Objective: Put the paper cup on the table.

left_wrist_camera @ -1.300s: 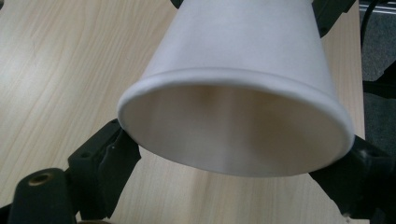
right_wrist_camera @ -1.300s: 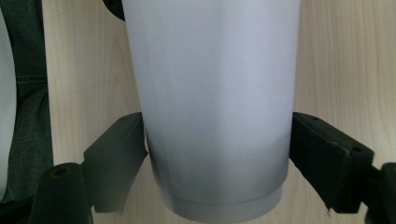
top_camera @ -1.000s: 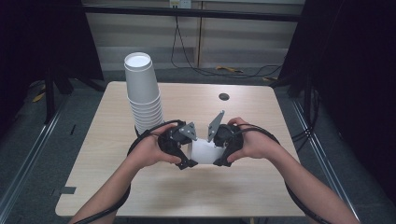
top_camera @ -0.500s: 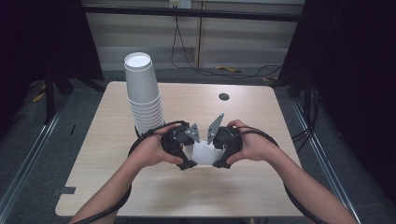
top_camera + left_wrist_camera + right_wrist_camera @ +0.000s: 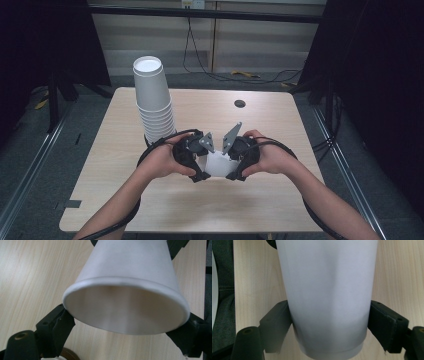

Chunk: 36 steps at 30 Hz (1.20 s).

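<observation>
White cup [image 5: 216, 164] on its side (axis tool-to-tool), mouth toward left tool [image 5: 196, 161].

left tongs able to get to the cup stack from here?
Probably not yet: the left tongs are shut on the paper cup, shared with the right tongs. The cup stack stands close behind on the table, path open.

Tall stack of white paper cups [image 5: 154, 102] is standing upside down on the left rear part of the light wooden table [image 5: 280, 195], leaning slightly. Small dark round hole [image 5: 239, 103] is showing in the tabletop near the back edge, well apart from the stack. Black cables [image 5: 220, 75] are lying on the floor behind the table. Metal rails [image 5: 30, 165] are running along the floor on both sides.
</observation>
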Available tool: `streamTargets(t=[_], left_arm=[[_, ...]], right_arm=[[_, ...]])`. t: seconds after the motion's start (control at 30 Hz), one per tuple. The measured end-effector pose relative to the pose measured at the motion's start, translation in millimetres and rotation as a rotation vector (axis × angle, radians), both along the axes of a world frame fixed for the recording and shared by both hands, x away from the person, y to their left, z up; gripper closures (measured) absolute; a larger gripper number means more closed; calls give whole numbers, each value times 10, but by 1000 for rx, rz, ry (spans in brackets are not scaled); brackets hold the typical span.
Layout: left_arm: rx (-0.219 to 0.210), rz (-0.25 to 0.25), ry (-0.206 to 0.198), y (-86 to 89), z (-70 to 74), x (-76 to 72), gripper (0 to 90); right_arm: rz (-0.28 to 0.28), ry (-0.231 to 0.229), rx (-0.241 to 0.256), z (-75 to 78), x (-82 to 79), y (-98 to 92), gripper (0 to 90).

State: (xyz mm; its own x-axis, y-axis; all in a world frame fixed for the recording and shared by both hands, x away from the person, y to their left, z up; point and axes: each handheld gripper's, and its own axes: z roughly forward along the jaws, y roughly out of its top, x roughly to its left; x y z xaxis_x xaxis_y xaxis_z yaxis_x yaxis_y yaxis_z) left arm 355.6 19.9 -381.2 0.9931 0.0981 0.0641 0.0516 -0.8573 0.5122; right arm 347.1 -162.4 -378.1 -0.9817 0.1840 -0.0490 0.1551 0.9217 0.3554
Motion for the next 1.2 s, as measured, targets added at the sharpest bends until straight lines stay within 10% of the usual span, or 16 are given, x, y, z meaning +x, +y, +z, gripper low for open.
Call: streamTargets(t=[0.4, 0.73, 1.2], left_arm=[[18, -15, -22, -9, -10, -10, 131], [-150, -10, 11, 132, 24, 18, 100], [-170, -16, 12, 102, 15, 49, 98]], right_arm=[[14, -3, 5, -40, 2, 23, 249], [23, -26, 139, -56, 8, -132, 254], [32, -36, 175, -57, 9, -247, 259]])
